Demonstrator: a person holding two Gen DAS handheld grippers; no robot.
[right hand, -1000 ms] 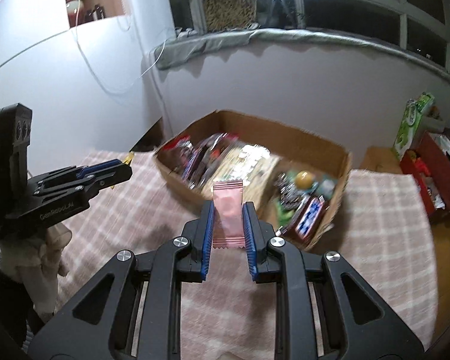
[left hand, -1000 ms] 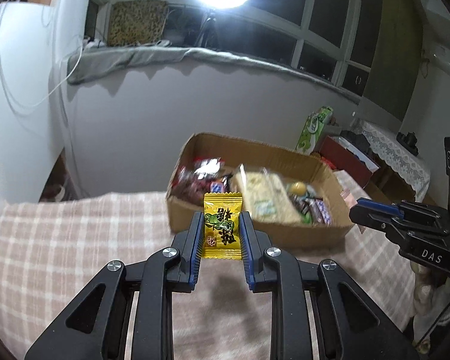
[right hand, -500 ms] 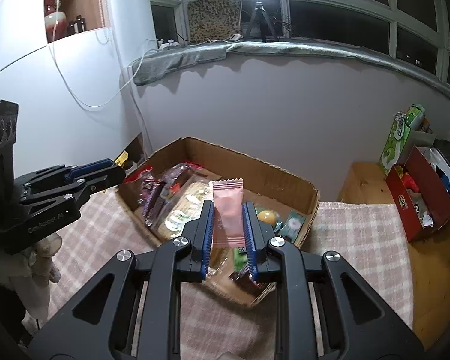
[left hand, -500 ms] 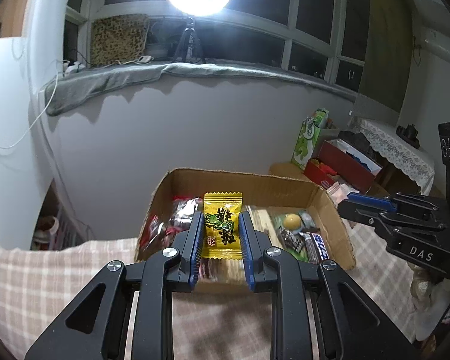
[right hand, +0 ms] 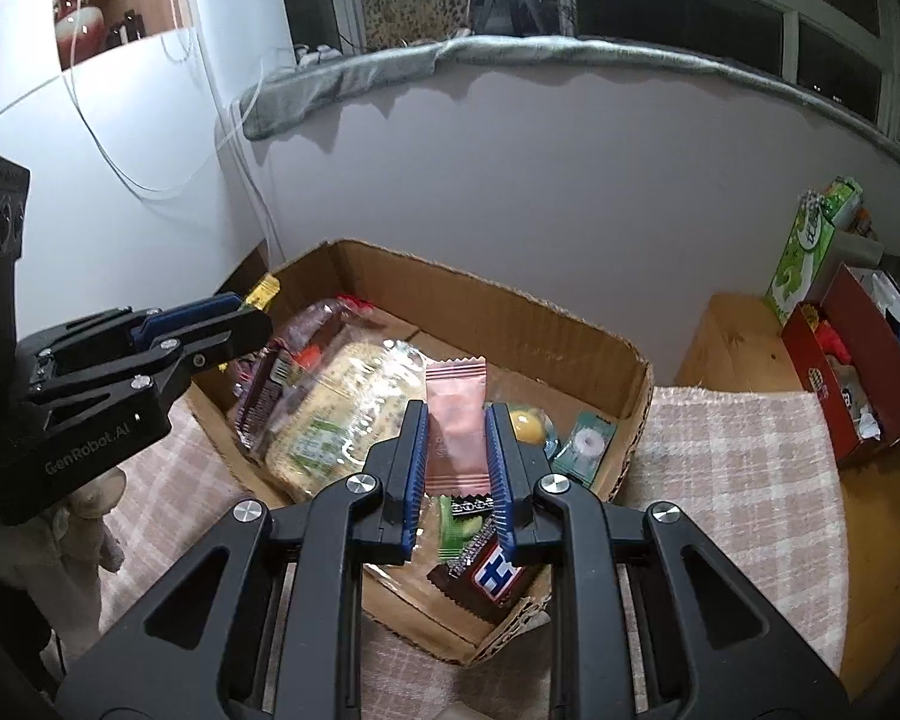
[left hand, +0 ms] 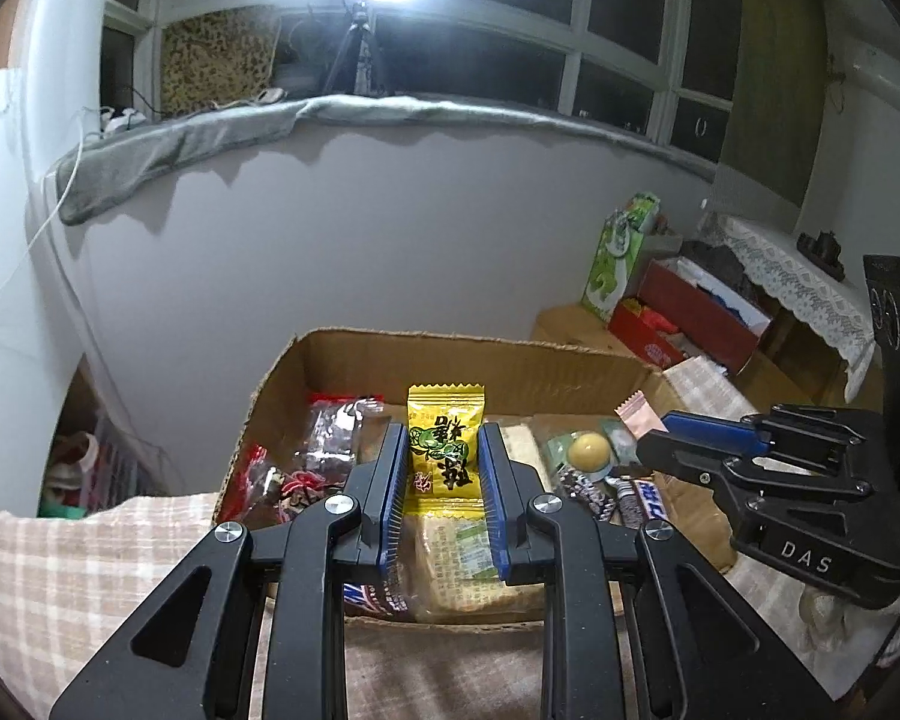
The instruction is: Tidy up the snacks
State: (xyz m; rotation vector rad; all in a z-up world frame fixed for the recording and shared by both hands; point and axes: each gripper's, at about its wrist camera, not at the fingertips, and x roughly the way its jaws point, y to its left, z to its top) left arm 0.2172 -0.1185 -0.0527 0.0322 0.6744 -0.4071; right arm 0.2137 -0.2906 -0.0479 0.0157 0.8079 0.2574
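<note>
My left gripper (left hand: pixel 441 450) is shut on a yellow snack packet (left hand: pixel 444 441) and holds it above the open cardboard box (left hand: pixel 468 360). My right gripper (right hand: pixel 455 420) is shut on a pink snack packet (right hand: pixel 455 426) and holds it above the same box (right hand: pixel 510 312). The box holds several snacks: a clear cracker bag (right hand: pixel 336 414), dark wrapped bars (right hand: pixel 492 570), a yellow ball (right hand: pixel 525 425). The right gripper shows in the left wrist view (left hand: pixel 654 429) with the pink packet's tip (left hand: pixel 637 414). The left gripper shows in the right wrist view (right hand: pixel 252 315).
The box sits on a checked cloth (right hand: pixel 732 456) on a table by a grey wall. A wooden surface (right hand: pixel 726 336) to the right bears a red box (right hand: pixel 858 366) and a green carton (right hand: pixel 810 240).
Both grippers have moved forward with their packets, from in front of the box to above its inside. Both stay shut.
</note>
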